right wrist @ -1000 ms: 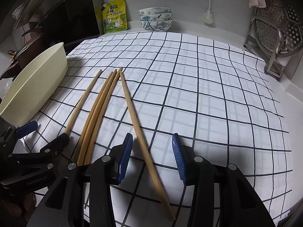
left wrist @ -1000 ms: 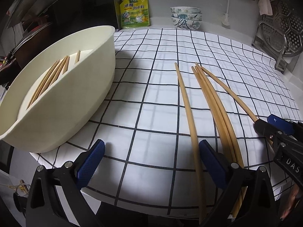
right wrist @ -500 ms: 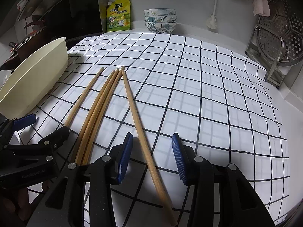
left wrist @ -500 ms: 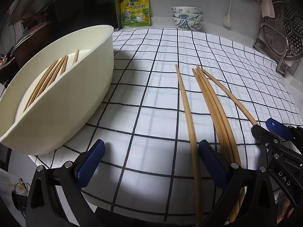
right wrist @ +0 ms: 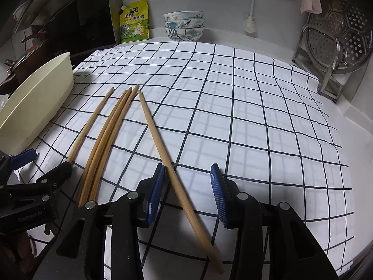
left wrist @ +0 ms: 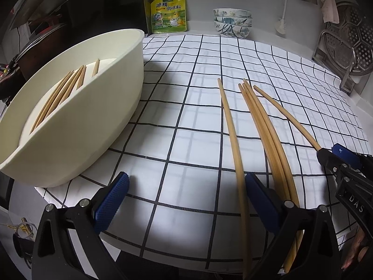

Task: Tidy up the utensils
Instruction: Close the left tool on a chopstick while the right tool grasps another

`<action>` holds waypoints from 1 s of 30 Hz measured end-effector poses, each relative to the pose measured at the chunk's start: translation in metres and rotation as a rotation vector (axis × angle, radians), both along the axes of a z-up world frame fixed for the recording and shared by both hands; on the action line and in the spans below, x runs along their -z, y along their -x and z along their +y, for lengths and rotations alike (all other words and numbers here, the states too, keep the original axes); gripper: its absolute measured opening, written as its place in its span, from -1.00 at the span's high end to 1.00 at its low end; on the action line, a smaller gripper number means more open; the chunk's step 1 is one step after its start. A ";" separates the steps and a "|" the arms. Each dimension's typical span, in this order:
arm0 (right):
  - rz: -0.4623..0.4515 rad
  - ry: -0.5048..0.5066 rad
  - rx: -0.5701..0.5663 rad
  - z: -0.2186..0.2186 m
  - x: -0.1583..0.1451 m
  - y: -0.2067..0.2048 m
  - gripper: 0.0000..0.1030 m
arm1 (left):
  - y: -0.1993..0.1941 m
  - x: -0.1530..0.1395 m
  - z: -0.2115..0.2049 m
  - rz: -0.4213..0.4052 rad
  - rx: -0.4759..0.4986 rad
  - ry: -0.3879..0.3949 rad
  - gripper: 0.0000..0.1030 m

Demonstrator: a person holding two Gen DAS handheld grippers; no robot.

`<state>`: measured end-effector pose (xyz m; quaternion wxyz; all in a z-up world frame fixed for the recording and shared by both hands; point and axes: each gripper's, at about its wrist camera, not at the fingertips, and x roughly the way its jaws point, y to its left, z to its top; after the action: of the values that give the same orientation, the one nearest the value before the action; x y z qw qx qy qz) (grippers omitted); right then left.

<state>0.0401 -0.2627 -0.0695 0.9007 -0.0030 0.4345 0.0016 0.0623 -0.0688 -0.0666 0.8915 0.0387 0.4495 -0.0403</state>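
Note:
Several wooden chopsticks [right wrist: 109, 126] lie side by side on the checked cloth [right wrist: 233, 116]. My right gripper [right wrist: 187, 193] is open low over the cloth. The rightmost chopstick [right wrist: 163, 149] runs between its blue pads, close against the left pad [right wrist: 155, 193]. My left gripper [left wrist: 186, 200] is open wide. The leftmost chopstick [left wrist: 233, 140] passes just inside its right finger [left wrist: 263, 198]. More chopsticks [left wrist: 63, 95] rest in the cream oval tray [left wrist: 100, 121] at the left. Each gripper shows in the other's view: left gripper [right wrist: 39, 163], right gripper [left wrist: 338, 161].
A yellow seasoning pouch [left wrist: 169, 11] and stacked patterned bowls [left wrist: 233, 22] stand at the back wall. A metal steamer rack [right wrist: 338, 37] stands at the right. A dark pan [right wrist: 25, 63] sits behind the tray. The cloth's near edge hangs by the grippers.
My right gripper has edged slightly, so the chopstick between its pads now lies nearer the left pad. The left gripper and the other chopsticks have stayed put.

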 end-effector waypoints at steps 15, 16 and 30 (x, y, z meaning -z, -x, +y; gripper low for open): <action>0.001 -0.020 -0.007 -0.002 -0.001 0.002 0.23 | 0.000 0.000 0.002 -0.006 -0.003 -0.004 -0.88; 0.001 -0.018 -0.006 -0.001 -0.001 0.002 0.23 | -0.001 0.000 0.002 -0.009 -0.005 -0.007 -0.88; -0.014 0.004 -0.058 0.018 -0.001 0.001 0.84 | 0.003 -0.005 -0.016 -0.044 0.095 0.029 0.18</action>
<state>0.0389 -0.2446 -0.0688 0.9033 -0.0173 0.4278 0.0267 0.0597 -0.0852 -0.0615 0.8988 0.0481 0.4267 -0.0880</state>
